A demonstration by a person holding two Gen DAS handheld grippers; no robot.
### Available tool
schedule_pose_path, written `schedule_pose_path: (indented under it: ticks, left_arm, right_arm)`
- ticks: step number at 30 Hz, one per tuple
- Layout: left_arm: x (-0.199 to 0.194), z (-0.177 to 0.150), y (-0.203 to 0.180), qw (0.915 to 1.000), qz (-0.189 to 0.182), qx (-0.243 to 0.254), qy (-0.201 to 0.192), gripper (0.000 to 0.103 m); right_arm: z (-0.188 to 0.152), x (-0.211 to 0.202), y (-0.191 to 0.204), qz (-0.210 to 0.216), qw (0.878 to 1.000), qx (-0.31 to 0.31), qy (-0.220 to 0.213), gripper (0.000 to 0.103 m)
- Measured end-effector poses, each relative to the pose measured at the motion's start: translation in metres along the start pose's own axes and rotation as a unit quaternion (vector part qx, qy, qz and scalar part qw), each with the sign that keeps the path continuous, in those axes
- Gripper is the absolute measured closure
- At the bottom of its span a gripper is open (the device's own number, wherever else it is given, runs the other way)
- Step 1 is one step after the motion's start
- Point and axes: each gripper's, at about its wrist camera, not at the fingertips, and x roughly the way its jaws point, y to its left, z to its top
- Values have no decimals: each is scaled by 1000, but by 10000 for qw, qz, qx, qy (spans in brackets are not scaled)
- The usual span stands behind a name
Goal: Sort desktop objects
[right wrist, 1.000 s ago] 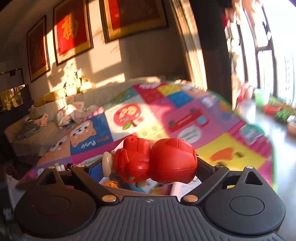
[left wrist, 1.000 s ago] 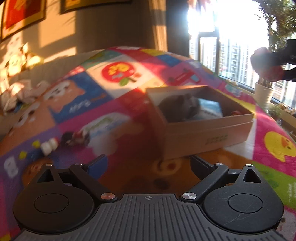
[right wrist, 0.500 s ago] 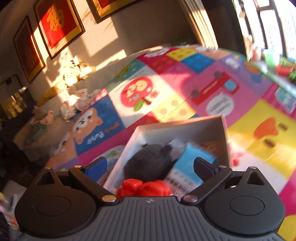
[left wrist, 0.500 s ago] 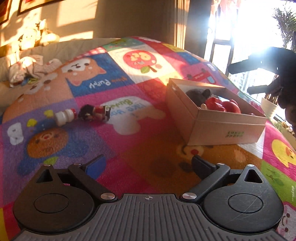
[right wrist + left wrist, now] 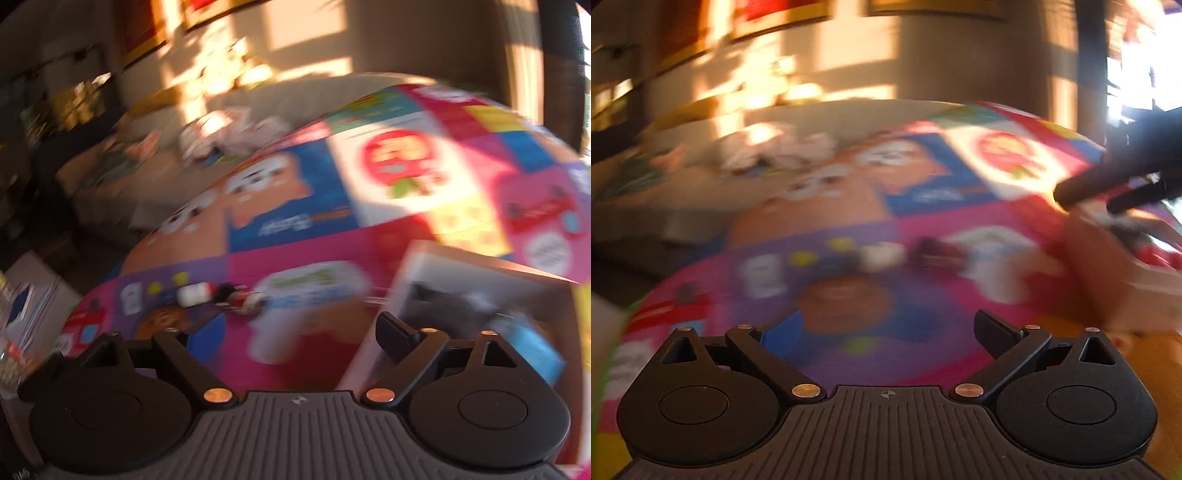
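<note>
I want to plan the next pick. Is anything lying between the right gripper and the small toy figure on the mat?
Nothing visible does. In the right wrist view, only bare play mat lies between the right gripper, whose empty jaws are closing, and the toy figure. The cardboard box stands off to the right of that path.
</note>
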Motion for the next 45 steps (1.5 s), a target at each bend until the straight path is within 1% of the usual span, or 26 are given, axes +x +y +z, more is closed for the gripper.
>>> schedule_pose_path:
  ticks: [2, 4, 7, 9, 10, 11, 12, 13, 16, 18, 21, 22, 24, 26, 29, 32, 35, 36, 37, 38, 40, 42, 44, 45]
  left_arm:
    - [3, -1, 13, 9998, 81, -110, 111, 1]
    - [6, -1, 20, 9994, -79, -253, 239, 1]
    - [4, -3, 16, 9996, -154, -164, 182, 1]
    - [5, -4, 15, 9996, -169, -143, 170, 1]
    - [6, -4, 17, 9995, -186, -175, 190, 1]
    - [7, -4, 19, 9993, -202, -228, 218, 1]
    - [7, -4, 21, 9990, -217, -288, 248, 1]
    - [8, -4, 23, 9988, -228, -339, 273, 1]
    - [9, -4, 24, 9985, -240, -389, 299, 1]
    - [8, -4, 24, 9987, -234, -365, 284, 1]
    - [8, -4, 23, 9987, -214, -350, 291, 1]
    - [8, -4, 23, 9988, -209, -342, 288, 1]
    - [9, -4, 22, 9989, -192, -304, 290, 1]
    - [9, -4, 20, 9991, -173, -237, 297, 1]
    - [10, -1, 15, 9990, -317, -96, 294, 1]
    - [18, 6, 6, 9979, -564, -50, 321, 1]
    - [34, 18, -4, 9981, -496, 46, 375, 1]
    - [40, 22, -7, 9982, -428, 39, 423, 2]
    - [46, 27, -8, 9981, -393, -6, 477, 2]
    - [53, 32, -9, 9979, -356, -92, 540, 2]
    - [67, 41, -11, 9973, -265, -223, 642, 4]
    - [85, 49, -16, 9968, -47, -252, 752, 19]
    - [105, 54, -22, 9954, 180, -277, 896, 20]
    - [115, 56, -24, 9945, 283, -298, 963, 20]
  right_arm:
    - [8, 27, 22, 106, 9998, -125, 150, 24]
    - [15, 56, 42, 170, 9991, -316, 240, 24]
    - [19, 101, 70, 3, 9953, -954, 168, 24]
    - [17, 129, 81, -111, 9916, -1265, 262, 24]
    - [16, 142, 84, -160, 9901, -1348, 366, 27]
    - [14, 151, 85, -214, 9888, -1404, 469, 42]
    - [11, 160, 85, -256, 9873, -1443, 611, 43]
    - [10, 162, 83, -287, 9873, -1425, 647, 43]
    - [7, 148, 76, -182, 9896, -1299, 588, 44]
    - [5, 122, 70, -61, 9921, -1168, 453, 44]
    - [-2, 67, 56, 332, 9953, -872, 268, 44]
    - [-8, 46, 52, 426, 9951, -862, 212, 44]
    - [-24, 6, 46, 442, 9939, -1002, 127, 44]
    - [-46, -27, 38, 371, 9923, -1171, 177, 44]
    - [-79, -54, 23, 66, 9906, -1300, 416, 44]
    - [-113, -65, 6, -495, 9872, -1460, 420, 44]
    - [-129, -65, -11, -1166, 9844, -1302, 199, 43]
    - [-132, -68, -18, -1265, 9856, -1109, 137, 41]
    - [-134, -72, -25, -1252, 9883, -866, 76, 37]
    - [-137, -78, -32, -1204, 9909, -598, -25, 30]
    - [-148, -87, -40, -1168, 9926, -242, -245, 24]
    - [-159, -92, -44, -1137, 9927, -13, -403, 23]
    - [-171, -97, -48, -1114, 9924, 120, -513, 19]
    - [-175, -98, -50, -1115, 9920, 165, -567, 19]
